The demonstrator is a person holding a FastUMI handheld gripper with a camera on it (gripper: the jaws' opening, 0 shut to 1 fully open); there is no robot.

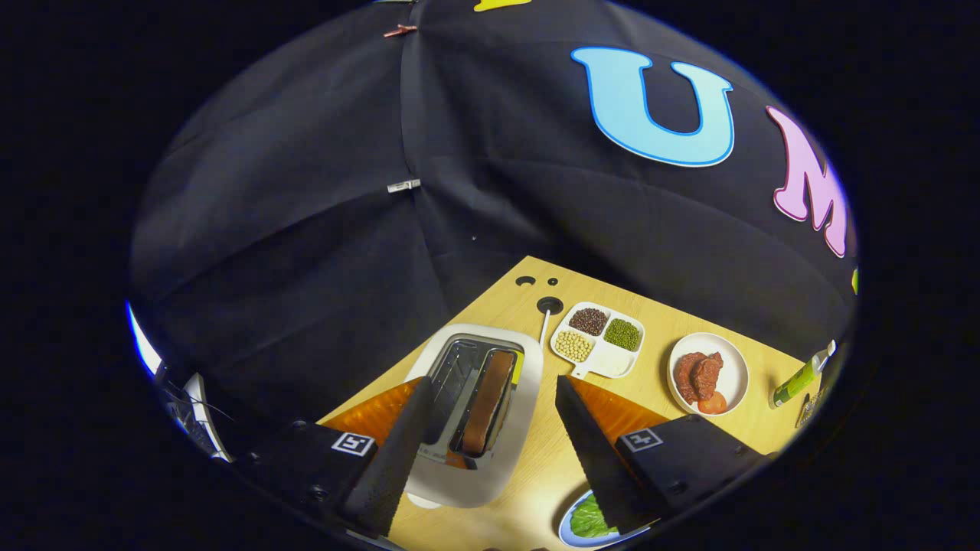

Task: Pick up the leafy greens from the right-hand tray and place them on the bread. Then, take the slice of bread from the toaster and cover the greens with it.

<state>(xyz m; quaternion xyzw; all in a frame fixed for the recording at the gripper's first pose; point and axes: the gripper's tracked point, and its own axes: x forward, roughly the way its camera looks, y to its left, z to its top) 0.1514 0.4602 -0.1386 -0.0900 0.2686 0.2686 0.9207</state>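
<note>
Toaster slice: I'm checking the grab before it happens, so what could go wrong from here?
The gripper is open, fingers straddling the toaster. The bread slice sits deep in one slot, so a finger may strike the slot rim. The greens lie beside one finger and could get nudged.
</note>
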